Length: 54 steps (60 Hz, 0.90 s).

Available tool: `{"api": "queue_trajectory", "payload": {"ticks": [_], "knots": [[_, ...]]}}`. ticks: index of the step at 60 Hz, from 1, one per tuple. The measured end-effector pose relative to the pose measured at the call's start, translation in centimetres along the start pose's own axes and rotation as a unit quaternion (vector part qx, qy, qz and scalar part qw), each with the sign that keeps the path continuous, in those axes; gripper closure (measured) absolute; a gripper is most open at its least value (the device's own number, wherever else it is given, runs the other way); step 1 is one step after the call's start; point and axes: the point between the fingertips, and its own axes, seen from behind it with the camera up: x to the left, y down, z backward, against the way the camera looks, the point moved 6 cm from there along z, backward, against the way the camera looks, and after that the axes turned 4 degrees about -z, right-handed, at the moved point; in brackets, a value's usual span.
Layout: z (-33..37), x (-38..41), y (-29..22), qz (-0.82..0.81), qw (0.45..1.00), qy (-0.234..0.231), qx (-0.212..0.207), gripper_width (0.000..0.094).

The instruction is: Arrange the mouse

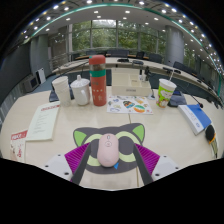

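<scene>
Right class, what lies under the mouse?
A grey cat-shaped mat lies under the mouse, ears showing beyond it. The mat's middle is covered.

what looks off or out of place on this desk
Nothing stands out. The mouse lies straight on its cat-shaped pad between the open tongs; the bottle and cups beyond stand upright, nothing spilled.

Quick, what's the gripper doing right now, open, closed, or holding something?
Gripper: open, its fingers spread wide; the pink mouse lies between them on its cat-shaped mat, with a gap at either side.
</scene>
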Motion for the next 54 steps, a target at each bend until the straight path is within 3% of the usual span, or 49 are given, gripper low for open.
{"api": "queue_trajectory", "payload": {"ticks": [14,31,54], "knots": [[14.2,1.2,-0.3,-0.014,0.999,0.007,-0.036,0.0082],[30.9,2.6,4.2,-0.018,0.997,0.022,-0.072,0.0083],[38.7,4.3,7.9,-0.005,0.996,0.019,-0.086,0.0082]]}}
